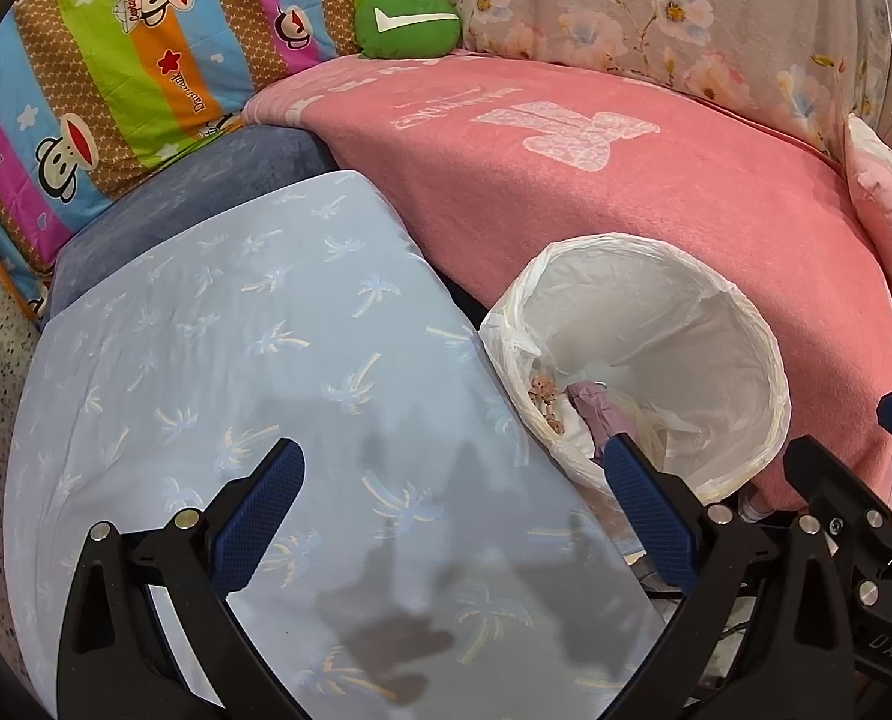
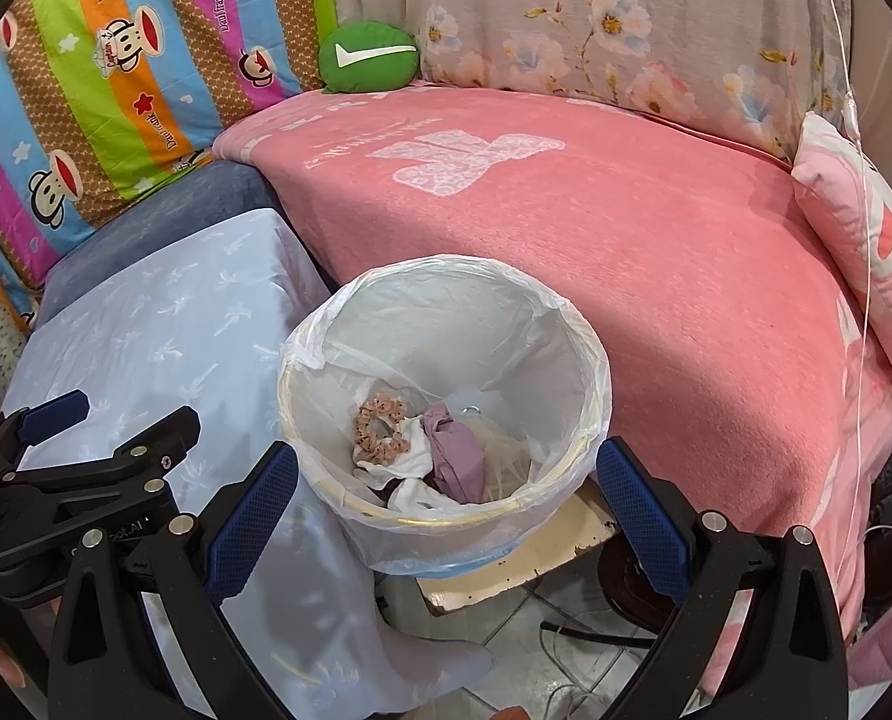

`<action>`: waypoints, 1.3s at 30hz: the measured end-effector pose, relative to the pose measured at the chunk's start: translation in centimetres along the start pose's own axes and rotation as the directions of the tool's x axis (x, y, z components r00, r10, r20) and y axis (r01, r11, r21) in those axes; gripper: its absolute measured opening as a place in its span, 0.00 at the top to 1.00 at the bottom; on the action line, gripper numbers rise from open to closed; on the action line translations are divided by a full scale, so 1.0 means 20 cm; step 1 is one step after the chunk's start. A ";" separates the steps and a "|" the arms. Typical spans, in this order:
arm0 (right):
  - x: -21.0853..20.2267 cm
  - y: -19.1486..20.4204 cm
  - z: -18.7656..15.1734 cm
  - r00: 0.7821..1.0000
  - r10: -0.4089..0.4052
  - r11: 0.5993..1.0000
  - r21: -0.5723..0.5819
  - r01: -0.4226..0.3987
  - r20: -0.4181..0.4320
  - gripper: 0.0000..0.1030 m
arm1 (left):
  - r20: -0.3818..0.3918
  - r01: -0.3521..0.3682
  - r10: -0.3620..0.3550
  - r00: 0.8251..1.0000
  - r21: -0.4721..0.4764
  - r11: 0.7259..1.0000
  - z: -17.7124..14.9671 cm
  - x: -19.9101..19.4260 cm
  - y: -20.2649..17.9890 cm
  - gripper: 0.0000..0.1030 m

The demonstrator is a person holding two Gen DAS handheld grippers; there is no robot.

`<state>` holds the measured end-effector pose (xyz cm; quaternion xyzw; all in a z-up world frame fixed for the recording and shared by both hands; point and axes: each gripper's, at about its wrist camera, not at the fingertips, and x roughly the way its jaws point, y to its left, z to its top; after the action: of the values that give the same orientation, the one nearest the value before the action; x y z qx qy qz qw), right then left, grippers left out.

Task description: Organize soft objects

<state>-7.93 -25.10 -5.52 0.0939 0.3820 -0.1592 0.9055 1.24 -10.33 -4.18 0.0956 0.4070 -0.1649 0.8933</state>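
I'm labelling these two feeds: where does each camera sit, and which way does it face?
Left wrist: on the left gripper, jaws open, facing down at the pale blue cloth; right gripper at the edge.
Right wrist: on the right gripper, jaws open, above the lined bin.
Shared: bin, pink blanket, green cushion.

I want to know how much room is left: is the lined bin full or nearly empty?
Nearly empty. The bin holds only a scrunchie, a purple cloth and white cloth at its bottom; the liner walls above are bare.
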 end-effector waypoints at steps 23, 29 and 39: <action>-0.03 0.00 -0.01 1.000 -0.007 1.000 0.007 0.006 0.005 0.06 | 0.004 -0.001 0.001 1.000 0.007 1.000 -0.01 -0.02 -0.02 0.07; -0.03 0.00 -0.01 1.000 -0.006 1.000 0.007 0.006 0.005 0.06 | 0.005 -0.002 0.002 1.000 0.008 1.000 -0.01 -0.02 -0.02 0.07; -0.03 0.00 -0.01 1.000 -0.007 1.000 0.007 0.007 0.005 0.06 | 0.003 -0.002 0.002 1.000 0.008 1.000 -0.01 -0.02 -0.02 0.07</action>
<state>-8.47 -24.95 -5.20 0.0952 0.3795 -0.1640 0.9055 0.67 -10.57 -4.00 0.0995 0.4049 -0.1658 0.8937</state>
